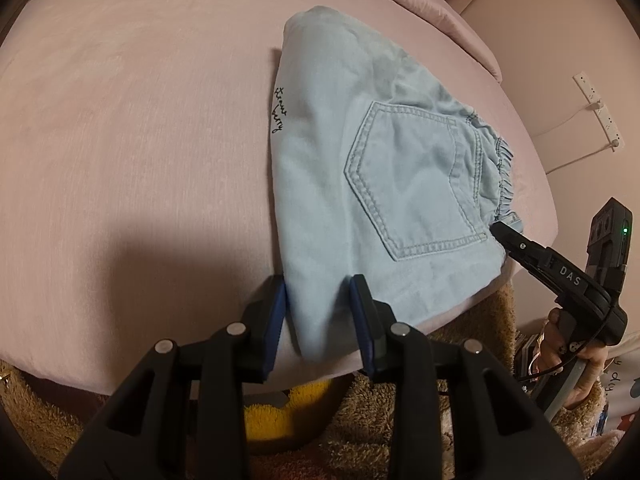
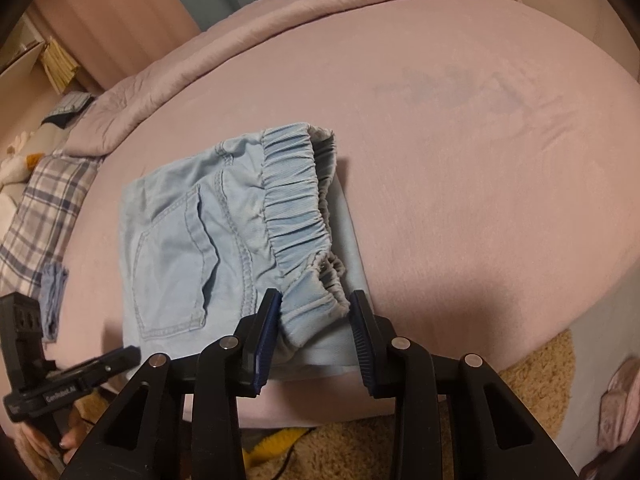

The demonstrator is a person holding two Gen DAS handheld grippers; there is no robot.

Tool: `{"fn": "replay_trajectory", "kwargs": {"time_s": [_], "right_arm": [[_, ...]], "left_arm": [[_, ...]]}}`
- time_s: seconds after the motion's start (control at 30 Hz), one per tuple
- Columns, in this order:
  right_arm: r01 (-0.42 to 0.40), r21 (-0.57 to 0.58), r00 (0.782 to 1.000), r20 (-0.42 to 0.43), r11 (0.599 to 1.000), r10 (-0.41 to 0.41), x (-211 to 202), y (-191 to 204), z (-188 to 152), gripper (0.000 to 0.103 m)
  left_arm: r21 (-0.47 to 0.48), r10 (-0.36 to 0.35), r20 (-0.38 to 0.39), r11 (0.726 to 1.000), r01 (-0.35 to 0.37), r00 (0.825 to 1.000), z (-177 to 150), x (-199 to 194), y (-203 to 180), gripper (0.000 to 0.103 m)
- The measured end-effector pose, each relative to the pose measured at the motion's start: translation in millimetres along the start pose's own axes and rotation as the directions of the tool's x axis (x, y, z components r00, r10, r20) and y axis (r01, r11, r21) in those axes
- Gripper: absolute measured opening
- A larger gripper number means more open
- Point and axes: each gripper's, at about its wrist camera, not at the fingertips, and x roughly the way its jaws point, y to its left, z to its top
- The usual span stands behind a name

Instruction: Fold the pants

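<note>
Light-blue denim pants [image 1: 320, 184] lie folded into a compact stack near the front edge of the pink bed [image 1: 140, 140], back pocket up. My left gripper [image 1: 320, 304] pinches the stack's near edge, and fabric fills the gap between its blue pads [image 1: 280, 312]. In the right wrist view the pants [image 2: 180, 240] show their gathered elastic waistband [image 2: 296, 192]. My right gripper [image 2: 314, 320] is shut on the waistband's near corner, which bunches between the pads. In the left wrist view the right gripper [image 1: 500, 234] touches that corner. The left gripper [image 2: 128, 354] sits at the stack's near-left corner.
A rolled pink quilt [image 2: 280, 12] borders the far side of the bed. Plaid cloth [image 2: 40, 208] and a small blue cloth [image 2: 54, 300] lie at the left. A shaggy brown rug [image 2: 520, 380] covers the floor below. A power strip [image 1: 600, 108] hangs on the wall.
</note>
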Motion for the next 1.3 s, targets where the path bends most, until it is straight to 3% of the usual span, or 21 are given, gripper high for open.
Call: {"fn": "replay_trajectory", "kwargs": {"time_s": [0.47,0.67,0.77,0.83,0.9,0.97,1.03,1.1,1.2,1.3], "right_arm": [[0.000,-0.006,1.000,-0.003,1.000,0.000,1,-2,0,0.033],[0.015,-0.010,1.000,0.006,1.000,-0.015,-1,1,0,0.035],[0.041,-0.020,0.999,0.021,0.999,-0.041,-4,5,0,0.045],[0.066,-0.026,0.997,0.035,0.997,-0.065,-7,8,0,0.051],[0.072,-0.026,0.996,0.047,0.997,-0.071,-10,9,0,0.056],[0.071,-0.022,0.996,0.054,0.997,-0.070,-12,10,2,0.059],[0.071,-0.026,0.995,0.070,0.997,-0.069,-16,10,4,0.075],[0.082,-0.033,0.992,0.098,0.996,-0.079,-23,11,9,0.082],[0.089,-0.036,0.987,0.134,0.995,-0.084,-29,12,16,0.089],[0.062,-0.030,0.986,0.154,0.998,-0.057,-34,10,23,0.095]], "left_arm": [[-0.016,0.019,0.000,1.000,-0.019,1.000,1,-2,-6,0.035],[-0.001,0.043,0.054,0.999,-0.043,0.998,7,-13,-12,0.055],[0.006,0.047,0.094,0.999,-0.048,0.994,12,-21,-16,0.065],[0.016,0.051,0.119,0.998,-0.053,0.992,13,-25,-18,0.079],[0.029,0.052,0.150,0.998,-0.057,0.987,15,-31,-20,0.084],[0.038,0.057,0.169,0.997,-0.064,0.984,16,-35,-22,0.084],[0.044,0.060,0.182,0.997,-0.070,0.981,17,-36,-25,0.084],[0.045,0.063,0.192,0.996,-0.073,0.979,21,-37,-24,0.086],[0.036,0.072,0.210,0.996,-0.082,0.975,26,-35,-26,0.095],[0.032,0.081,0.221,0.995,-0.090,0.972,31,-31,-28,0.095]]}}
